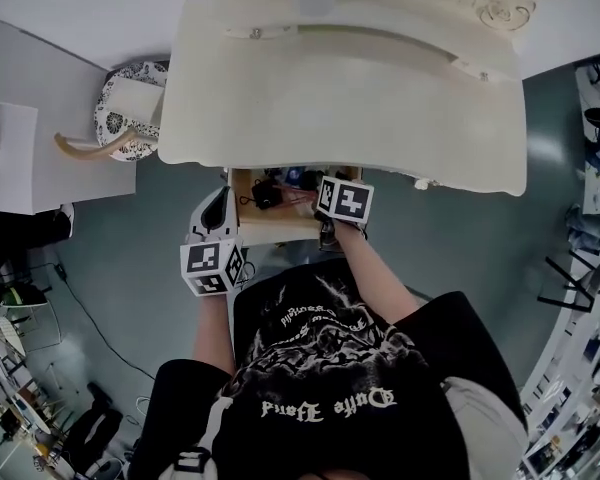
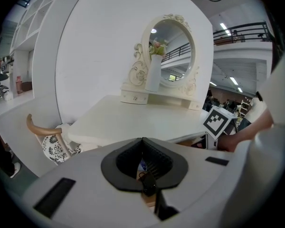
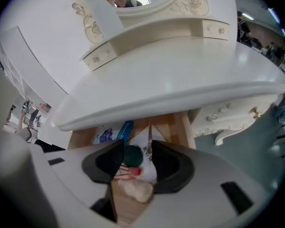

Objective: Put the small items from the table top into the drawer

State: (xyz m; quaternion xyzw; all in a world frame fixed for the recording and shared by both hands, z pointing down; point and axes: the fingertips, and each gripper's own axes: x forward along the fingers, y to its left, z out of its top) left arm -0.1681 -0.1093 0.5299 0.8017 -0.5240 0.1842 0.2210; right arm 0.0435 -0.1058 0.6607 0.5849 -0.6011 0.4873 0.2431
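The wooden drawer [image 1: 280, 230] stands pulled out under the white table top [image 1: 350, 98]. In the right gripper view its floor [image 3: 173, 125] carries a blue packet [image 3: 111, 133], a white card [image 3: 143, 145], a green round item [image 3: 131, 156], a red and pink piece [image 3: 128, 171] and a pale lump [image 3: 135, 190]. My right gripper [image 3: 137, 142] hangs over them, pointing steeply down, open, nothing between its jaws. In the head view the right gripper [image 1: 338, 200] is above the drawer's right half. My left gripper [image 1: 218, 206] waits at the drawer's left front corner, its jaw tips [image 2: 142, 140] touching, holding nothing.
An oval mirror [image 2: 173, 56] and a white vase [image 2: 153, 72] stand at the back of the table. A patterned chair [image 1: 130, 118] sits left of the table. Carved white table legs [image 3: 232, 115] flank the drawer on the right. Grey floor surrounds me.
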